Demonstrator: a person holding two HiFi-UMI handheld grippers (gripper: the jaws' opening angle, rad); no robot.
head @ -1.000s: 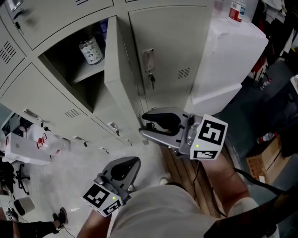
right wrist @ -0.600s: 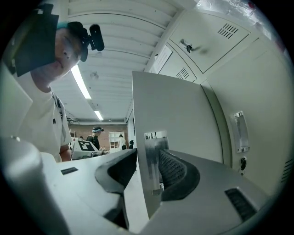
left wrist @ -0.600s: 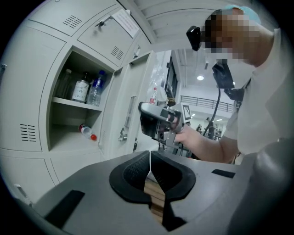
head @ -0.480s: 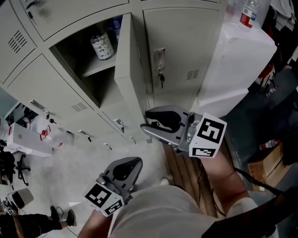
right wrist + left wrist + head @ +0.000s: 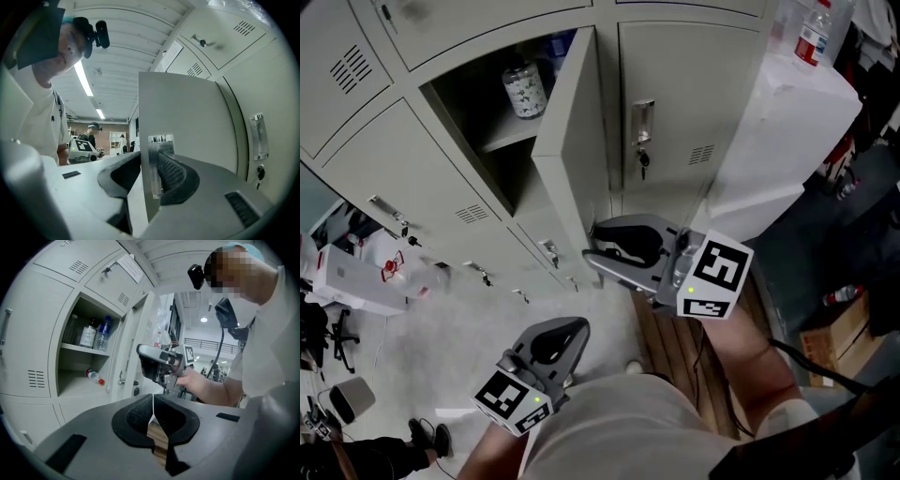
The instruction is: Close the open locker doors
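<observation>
Well, the grey door (image 5: 572,141) stands half open, flat and plain. The right gripper (image 5: 592,253) has its jaws clamped on its edge. The left gripper (image 5: 570,330) has its jaws together.

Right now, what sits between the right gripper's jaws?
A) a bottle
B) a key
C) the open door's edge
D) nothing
C: in the right gripper view, the right gripper has its pads closed on either face of the door at its free edge.
</observation>
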